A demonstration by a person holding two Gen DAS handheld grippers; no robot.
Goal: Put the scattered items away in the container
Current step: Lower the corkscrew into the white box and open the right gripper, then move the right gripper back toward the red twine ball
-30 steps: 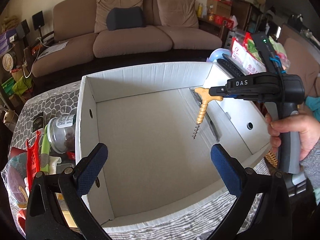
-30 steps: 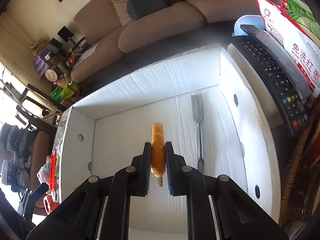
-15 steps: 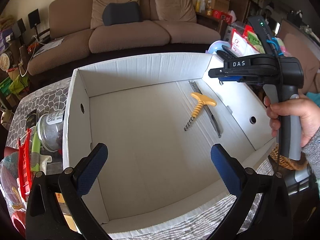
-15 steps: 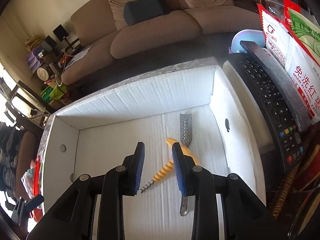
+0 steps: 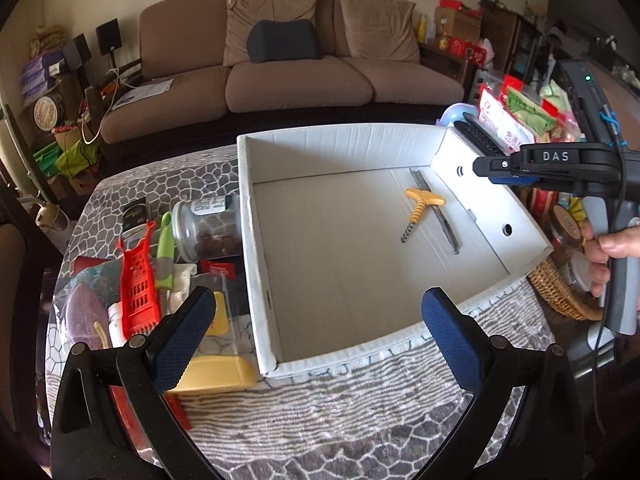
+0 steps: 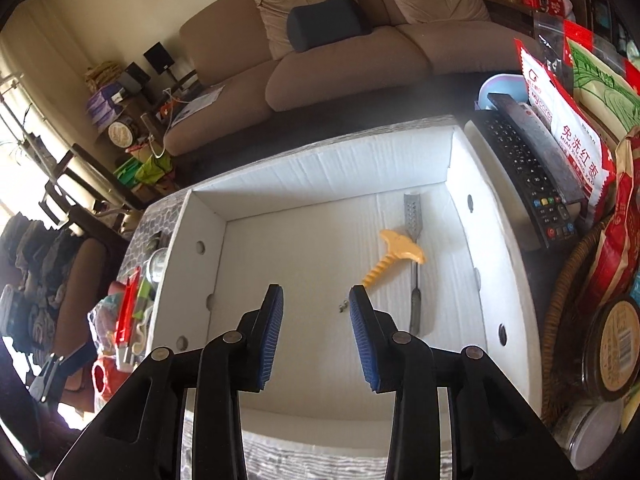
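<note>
A white cardboard box [image 5: 256,280] [image 6: 320,168] sits on the patterned tablecloth. Inside it lie a yellow-handled corkscrew [image 5: 420,210] [image 6: 394,258] and a thin metal grater [image 5: 436,208] [image 6: 412,240], the corkscrew's handle across the grater. My right gripper [image 6: 316,332] is open and empty, above the box's near part; it shows in the left wrist view [image 5: 486,168] over the box's right wall. My left gripper [image 5: 316,340] is open and empty above the box's near left corner. Left of the box lie scattered items: a red plastic tool [image 5: 136,276], a green-handled tool [image 5: 164,256], a jar [image 5: 208,228].
A remote control [image 6: 524,184] and snack bags [image 6: 572,136] crowd the box's right side, with a wicker basket [image 5: 560,292] and tins. A yellow block [image 5: 212,376] and bagged items [image 5: 84,312] lie front left. A brown sofa [image 5: 280,68] stands behind the table.
My right gripper opened and let go of the corkscrew, which now lies in the box across the grater. The right gripper has drawn back and opened wider. The left gripper has pulled back and leftward.
</note>
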